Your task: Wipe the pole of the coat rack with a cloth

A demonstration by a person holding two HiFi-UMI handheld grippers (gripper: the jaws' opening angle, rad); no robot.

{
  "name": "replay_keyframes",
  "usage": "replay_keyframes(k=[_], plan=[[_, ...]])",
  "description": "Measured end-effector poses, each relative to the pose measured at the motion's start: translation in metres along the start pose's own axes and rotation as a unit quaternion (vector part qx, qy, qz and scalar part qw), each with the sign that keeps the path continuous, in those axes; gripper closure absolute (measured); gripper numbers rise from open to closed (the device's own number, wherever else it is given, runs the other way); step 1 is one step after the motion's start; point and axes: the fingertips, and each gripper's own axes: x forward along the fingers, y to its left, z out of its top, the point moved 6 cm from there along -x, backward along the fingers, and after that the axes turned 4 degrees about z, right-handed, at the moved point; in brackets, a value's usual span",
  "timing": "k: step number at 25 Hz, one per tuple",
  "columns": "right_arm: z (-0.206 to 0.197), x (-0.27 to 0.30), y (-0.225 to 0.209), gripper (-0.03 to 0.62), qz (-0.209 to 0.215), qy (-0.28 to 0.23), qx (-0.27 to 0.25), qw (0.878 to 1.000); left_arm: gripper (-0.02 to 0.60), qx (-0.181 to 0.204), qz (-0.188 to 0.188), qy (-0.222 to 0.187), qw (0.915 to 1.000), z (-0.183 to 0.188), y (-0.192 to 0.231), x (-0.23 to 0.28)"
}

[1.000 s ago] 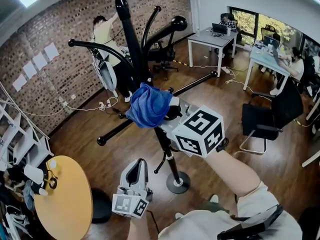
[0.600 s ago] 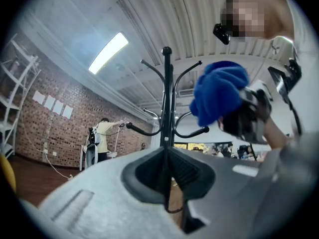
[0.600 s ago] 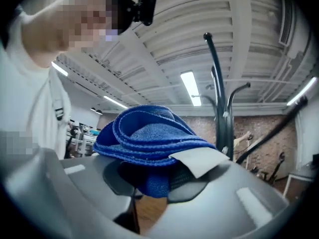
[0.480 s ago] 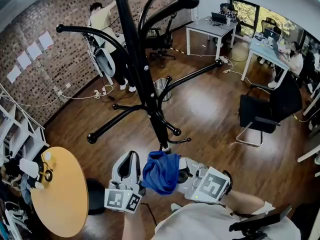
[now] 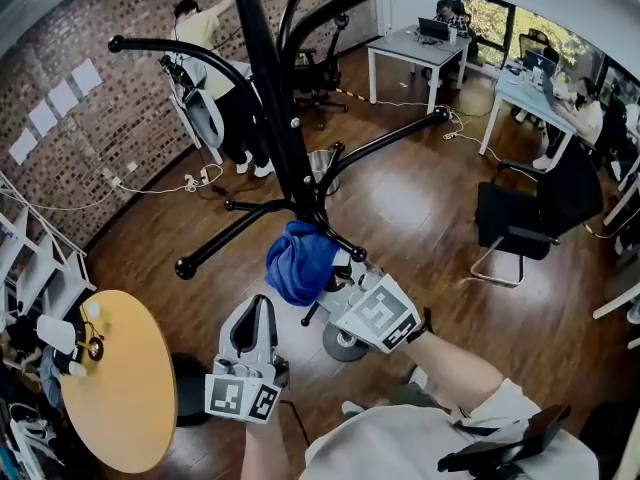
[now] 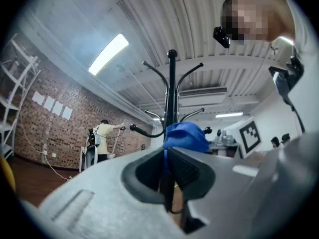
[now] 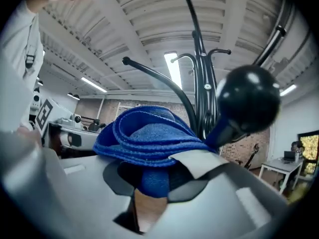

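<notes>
From above, the right gripper [image 5: 333,276] holds the cloth [image 5: 298,263] against the pole [image 5: 275,108]; its own view shows jaws clamping cloth, while the left gripper [image 5: 257,313] seems closed, empty.

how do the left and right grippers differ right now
The right gripper is shut on the blue cloth; the left gripper is shut on nothing. The right gripper is up at the coat rack pole; the left gripper hangs lower, off the pole. Both carry a marker cube.
</notes>
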Motion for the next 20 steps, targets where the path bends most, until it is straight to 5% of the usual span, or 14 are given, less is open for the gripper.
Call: replay_keyframes(k=[6, 14, 20], plan=[[-0.050, 0.003, -0.006, 0.491, -0.013, 0.019, 0.022, 0.999, 0.563, -0.009, 0.023, 0.009, 0.9997, -0.005, 0.011, -0.023], [-0.228, 0.011, 0.014, 0.491, -0.024, 0.124, 0.125, 0.984, 0.563, 0.005, 0.037, -0.001, 0.9993, 0.004, 0.011, -0.039], [-0.203, 0.003, 0.022, 0.491, 0.013, 0.096, 0.118, 0.988, 0.563, 0.009, 0.049, 0.001, 0.9988, 0.005, 0.001, -0.037]])
